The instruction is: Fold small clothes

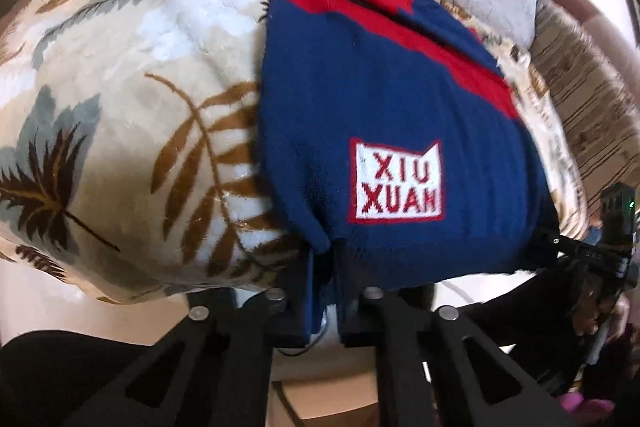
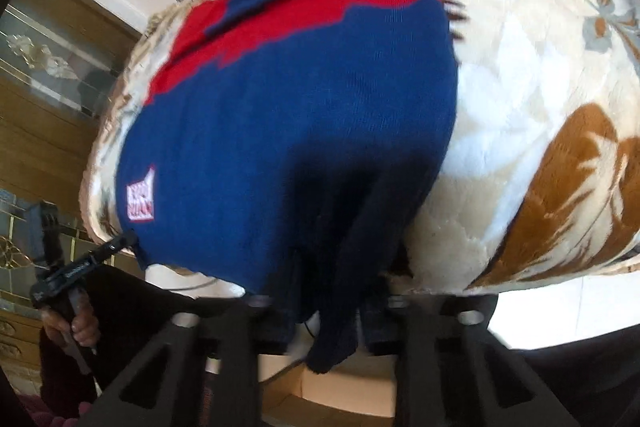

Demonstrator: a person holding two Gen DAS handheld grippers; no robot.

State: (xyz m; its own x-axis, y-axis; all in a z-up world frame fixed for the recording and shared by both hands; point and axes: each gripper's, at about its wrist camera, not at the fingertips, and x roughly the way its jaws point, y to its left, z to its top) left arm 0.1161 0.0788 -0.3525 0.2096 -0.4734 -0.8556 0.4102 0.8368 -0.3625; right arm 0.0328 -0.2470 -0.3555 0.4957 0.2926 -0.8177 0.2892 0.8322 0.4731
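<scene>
Navy-and-red knit sweater spread flat on leaf-print blanket. Left gripper clamped on near hem corner. Right gripper clamped on bunched hem at opposite corner.

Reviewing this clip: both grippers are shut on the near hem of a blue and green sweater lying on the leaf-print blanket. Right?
Not quite: the sweater is blue and red, not green, as the left wrist view shows. The left gripper and right gripper are shut on its hem, on the leaf-print blanket.

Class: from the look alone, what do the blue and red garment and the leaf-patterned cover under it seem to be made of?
Sweater: knitted yarn, probably wool or acrylic; matte, fine ribbing, with a woven-in label. Blanket: plush fleece, likely synthetic; its soft pile has a slight sheen.
</scene>
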